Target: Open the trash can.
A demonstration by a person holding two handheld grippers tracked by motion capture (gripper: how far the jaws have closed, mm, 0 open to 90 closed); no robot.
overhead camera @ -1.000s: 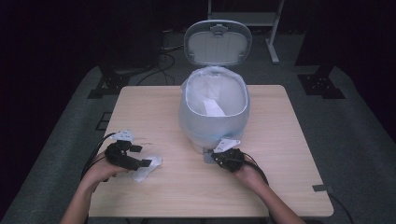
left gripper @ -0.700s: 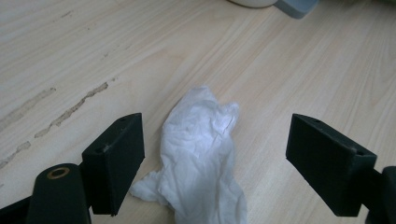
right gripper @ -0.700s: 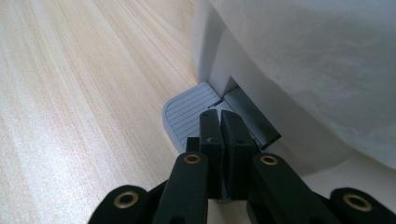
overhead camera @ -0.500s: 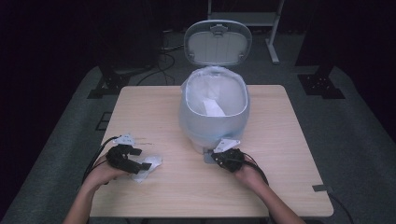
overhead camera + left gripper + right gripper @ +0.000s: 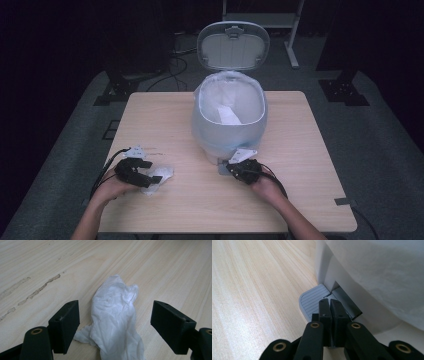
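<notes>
Looked soft, light, crumpled tissue (image 5: 113,315); best pinched at bunched middle, beside pedal bin (image 5: 228,117). Left gripper (image 5: 115,325) jaws apart around tissue, just closing a little; right gripper (image 5: 329,307) jaws together on bin's pedal (image 5: 313,301).

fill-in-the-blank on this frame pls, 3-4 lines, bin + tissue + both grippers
1. The lid of the bin stands ____.
2. The right gripper, jaws shut, presses the bin's ____.
3. The crumpled tissue lies between the open jaws of the ____ gripper.
4. The tissue rests on the ____.

Missing words: open; pedal; left; table
</notes>
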